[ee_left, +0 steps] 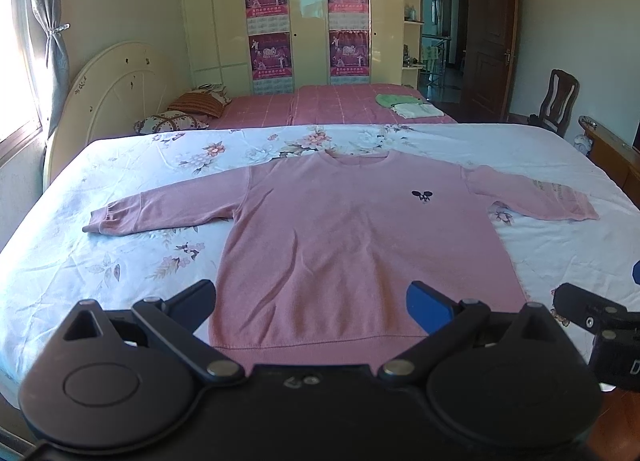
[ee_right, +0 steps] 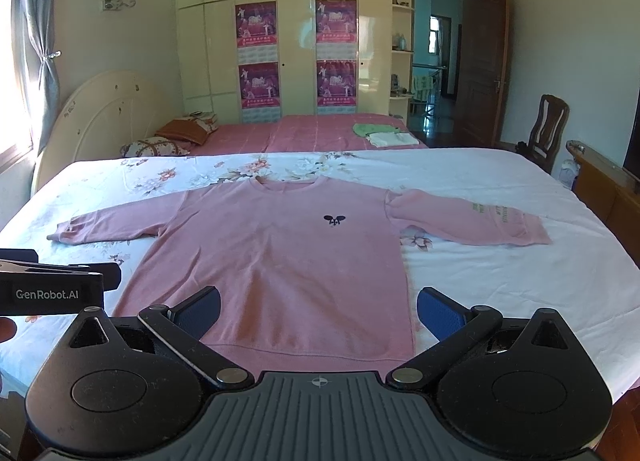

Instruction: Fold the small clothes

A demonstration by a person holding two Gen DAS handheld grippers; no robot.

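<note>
A pink long-sleeved sweater (ee_left: 344,229) lies flat and face up on the floral bed sheet (ee_left: 120,261), both sleeves spread out, hem towards me. It also shows in the right wrist view (ee_right: 280,253). My left gripper (ee_left: 312,301) is open and empty, hovering over the hem. My right gripper (ee_right: 318,311) is open and empty, over the hem's right part. The right gripper's body shows at the right edge of the left wrist view (ee_left: 600,317); the left gripper's body shows at the left edge of the right wrist view (ee_right: 52,285).
A second bed with a pink cover (ee_left: 320,105) stands behind, with pillows (ee_left: 192,109) and folded green and white clothes (ee_left: 408,105) on it. A wooden chair (ee_left: 560,101) and a wooden bench (ee_left: 612,157) stand at the right. A wardrobe (ee_left: 304,21) lines the far wall.
</note>
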